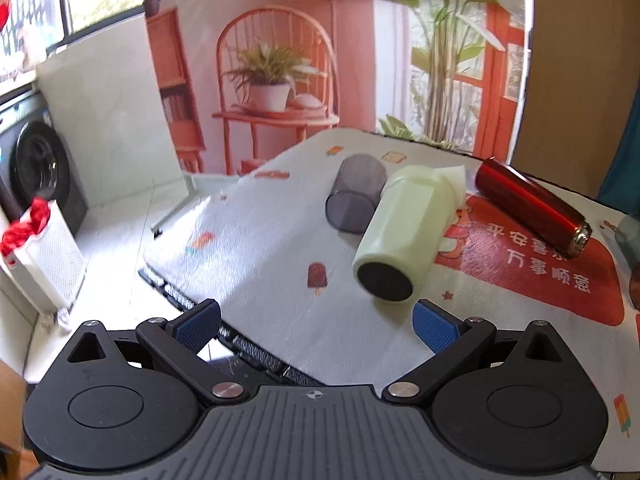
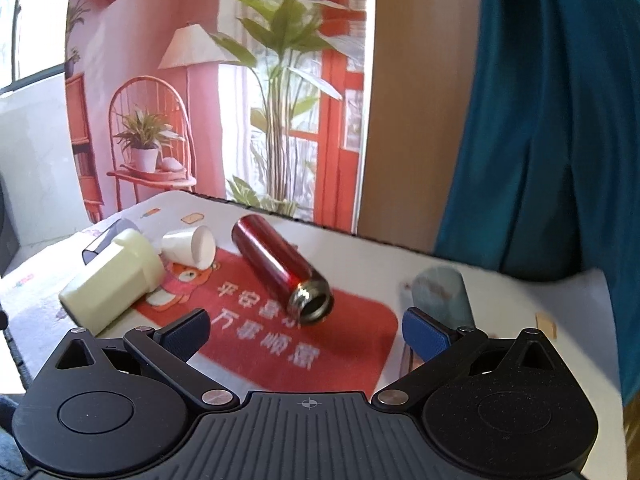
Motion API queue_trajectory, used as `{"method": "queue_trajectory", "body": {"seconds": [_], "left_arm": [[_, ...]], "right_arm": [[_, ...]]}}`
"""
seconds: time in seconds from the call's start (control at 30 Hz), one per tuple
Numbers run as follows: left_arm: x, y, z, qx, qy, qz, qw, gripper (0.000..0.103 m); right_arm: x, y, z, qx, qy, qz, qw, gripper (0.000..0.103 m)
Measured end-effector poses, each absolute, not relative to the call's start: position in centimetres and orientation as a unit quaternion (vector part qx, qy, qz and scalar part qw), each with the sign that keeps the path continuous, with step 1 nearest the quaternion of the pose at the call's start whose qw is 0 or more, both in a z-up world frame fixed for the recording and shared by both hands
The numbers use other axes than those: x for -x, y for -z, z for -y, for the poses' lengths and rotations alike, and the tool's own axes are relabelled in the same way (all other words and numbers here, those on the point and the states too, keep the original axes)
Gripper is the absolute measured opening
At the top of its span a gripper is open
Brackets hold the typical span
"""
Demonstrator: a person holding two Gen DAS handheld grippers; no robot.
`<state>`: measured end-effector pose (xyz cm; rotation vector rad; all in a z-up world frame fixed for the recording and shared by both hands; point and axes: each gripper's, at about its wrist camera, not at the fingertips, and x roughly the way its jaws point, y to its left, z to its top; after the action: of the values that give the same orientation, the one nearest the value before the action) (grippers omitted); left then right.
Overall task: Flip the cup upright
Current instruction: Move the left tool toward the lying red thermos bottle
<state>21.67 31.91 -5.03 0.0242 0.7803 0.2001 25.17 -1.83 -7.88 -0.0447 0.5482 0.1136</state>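
Note:
Several cups lie on their sides on the table. A pale green cup (image 1: 404, 232) lies with its dark base towards my left gripper (image 1: 316, 326), which is open and empty just short of it. A smoky grey cup (image 1: 354, 194) lies behind it, a red metal cup (image 1: 532, 206) to the right. In the right wrist view the red cup (image 2: 280, 268) lies with its open mouth towards my right gripper (image 2: 306, 332), which is open and empty. The green cup (image 2: 114, 280), a white paper cup (image 2: 190, 246) and a grey-blue cup (image 2: 442, 292) also lie there.
A white patterned tablecloth (image 1: 280, 248) with a red mat (image 2: 288, 344) covers the table. The table's left edge drops to a tiled floor with a white basket (image 1: 44, 256) and a washing machine (image 1: 36, 168). A printed backdrop stands behind; a teal cloth (image 2: 552, 120) hangs at the right.

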Motion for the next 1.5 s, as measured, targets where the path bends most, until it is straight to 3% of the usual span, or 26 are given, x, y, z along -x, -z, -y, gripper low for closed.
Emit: {"method": "queue_trajectory", "body": {"seconds": [0.23,0.57,1.5], "left_arm": [[-22.2,6.5,-32.9,0.0,-0.108,-0.391,0.914,0.103],[-22.7,7.9,-33.0,0.001,-0.102,-0.402,0.91,0.103],[-24.4,9.6,-33.0,0.014,-0.092,-0.423,0.902,0.103]], "right_arm": [[-29.0,9.1,0.4,0.055,-0.081,-0.256,0.962,0.101],[-33.3,13.5,-0.9,0.055,-0.071,-0.302,0.949,0.096],[-34.8,15.7,-0.1,0.048,-0.064,-0.327,0.942,0.096]]}}
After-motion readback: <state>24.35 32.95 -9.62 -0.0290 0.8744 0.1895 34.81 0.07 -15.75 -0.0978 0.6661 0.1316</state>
